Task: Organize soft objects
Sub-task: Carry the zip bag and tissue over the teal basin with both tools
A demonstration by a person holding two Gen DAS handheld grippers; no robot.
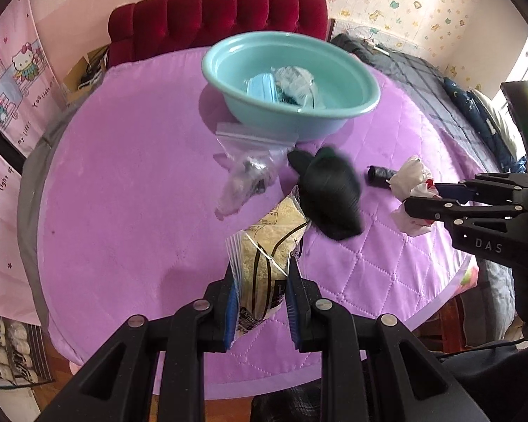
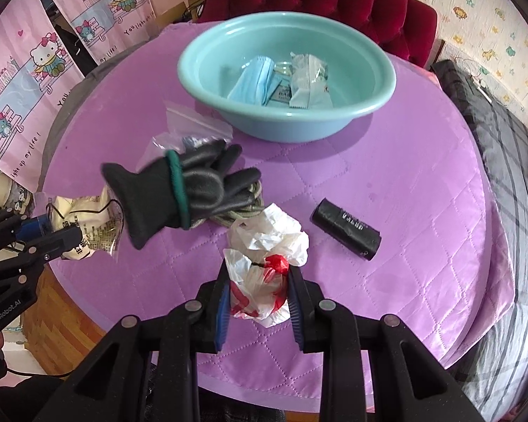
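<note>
My left gripper is shut on a clear snack packet of pale crumbly food, held above the purple table; it also shows in the right wrist view. My right gripper is shut on a crumpled white and red plastic bag, seen too in the left wrist view. A black glove lies mid-table over a coil of rope. A teal basin at the back holds a blue face mask and small sachets.
A clear zip bag lies in front of the basin. A black roll of bags lies to the right. The round table has a purple quilted cover. A red chair stands behind, a bed to the right.
</note>
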